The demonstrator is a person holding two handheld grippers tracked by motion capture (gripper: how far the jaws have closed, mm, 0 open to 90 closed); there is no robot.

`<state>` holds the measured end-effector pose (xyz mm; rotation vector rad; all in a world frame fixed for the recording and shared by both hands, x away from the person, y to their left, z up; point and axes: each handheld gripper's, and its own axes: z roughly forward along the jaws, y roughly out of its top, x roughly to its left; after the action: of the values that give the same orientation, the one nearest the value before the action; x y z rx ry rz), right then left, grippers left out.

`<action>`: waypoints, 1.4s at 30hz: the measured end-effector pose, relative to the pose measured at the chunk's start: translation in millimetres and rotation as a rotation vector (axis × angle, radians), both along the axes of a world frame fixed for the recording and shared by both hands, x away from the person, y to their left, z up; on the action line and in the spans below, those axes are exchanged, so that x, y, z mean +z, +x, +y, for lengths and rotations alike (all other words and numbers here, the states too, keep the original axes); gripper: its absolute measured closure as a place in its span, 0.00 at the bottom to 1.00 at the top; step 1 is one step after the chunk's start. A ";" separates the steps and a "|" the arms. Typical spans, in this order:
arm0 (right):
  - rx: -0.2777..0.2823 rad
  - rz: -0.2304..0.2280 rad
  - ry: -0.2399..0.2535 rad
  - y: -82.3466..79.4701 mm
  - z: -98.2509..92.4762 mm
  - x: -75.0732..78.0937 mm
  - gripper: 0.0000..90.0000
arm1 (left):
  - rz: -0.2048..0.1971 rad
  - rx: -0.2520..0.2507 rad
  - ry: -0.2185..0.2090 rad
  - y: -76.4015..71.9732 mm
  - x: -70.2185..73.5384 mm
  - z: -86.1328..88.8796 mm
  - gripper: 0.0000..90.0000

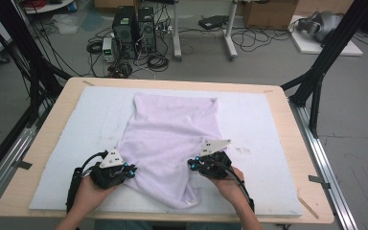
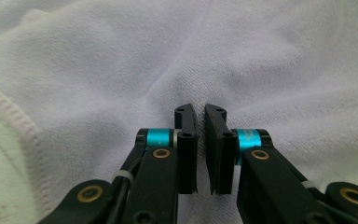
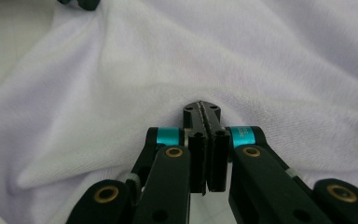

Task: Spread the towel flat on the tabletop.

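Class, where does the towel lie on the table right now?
In the high view, the towel lies crumpled mid-table on the white mat, its near edge between the left tongs and right tongs.

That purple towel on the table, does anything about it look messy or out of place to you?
Yes. The towel lies rumpled and askew on the white mat, narrowing to a bunched corner near the front edge instead of lying flat. The left gripper and right gripper sit at its two sides. Nothing looks torn or spilled.
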<state>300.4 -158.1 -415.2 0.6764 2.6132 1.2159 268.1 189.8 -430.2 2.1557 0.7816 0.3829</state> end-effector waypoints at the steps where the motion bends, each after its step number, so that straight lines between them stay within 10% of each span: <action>1: 0.004 -0.008 0.002 2.1 1.3 3.6 1.00 | -0.004 0.007 -0.010 0.6 2.3 2.2 0.93; 12: 0.028 -0.023 0.027 45.1 46.9 28.0 1.00 | 0.004 0.065 0.000 9.4 5.5 12.7 0.92; 18: 0.006 0.086 -0.111 74.3 67.2 -6.9 0.99 | 0.040 0.082 0.025 18.3 -0.7 12.0 0.87; 28: -0.050 -0.040 0.001 32.3 14.1 23.1 0.84 | 0.042 0.085 0.033 19.9 -2.5 11.5 0.82; 33: -0.095 0.016 -0.015 30.8 -6.1 2.8 0.82 | 0.046 0.089 0.031 21.5 -3.3 11.9 0.78; 39: -0.086 0.045 -0.091 38.6 12.5 -19.1 0.77 | 0.052 0.081 0.002 20.1 -9.2 12.8 0.74; 42: -0.107 0.012 -0.101 37.6 16.1 -22.4 0.93 | 0.039 0.061 0.009 17.2 -8.8 10.5 0.86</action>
<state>338.0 -142.0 -437.6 0.7952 2.5905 1.0458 285.3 200.2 -439.0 2.1571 0.8705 0.3779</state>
